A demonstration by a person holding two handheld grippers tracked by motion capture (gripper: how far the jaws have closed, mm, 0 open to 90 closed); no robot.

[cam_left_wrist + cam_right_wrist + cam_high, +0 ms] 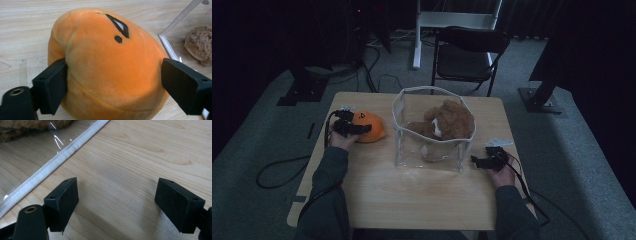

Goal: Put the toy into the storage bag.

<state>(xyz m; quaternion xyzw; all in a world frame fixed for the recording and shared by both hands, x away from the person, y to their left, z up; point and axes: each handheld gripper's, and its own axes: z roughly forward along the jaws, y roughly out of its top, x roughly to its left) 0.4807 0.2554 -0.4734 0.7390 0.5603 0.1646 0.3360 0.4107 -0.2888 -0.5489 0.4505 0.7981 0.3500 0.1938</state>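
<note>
1. The wooden table carries everything, with both of the person's forearms coming in from its near edge.
2. The clear bag, white-trimmed and open at the top, stands mid-table with a brown plush bear already inside.
3. The orange plush toy lies on the table left of the bag, near it but apart.
4. The left gripper has its jaws set wide around the orange toy, one on each flank, touching the plush or nearly so without squeezing it.
5. The right gripper rests just beside the bag's right wall, jaws apart and empty.
6. Judged step: picking up the orange toy. Next the jaws must close firmly on the soft body, then lift it over the bag's rim.
</note>
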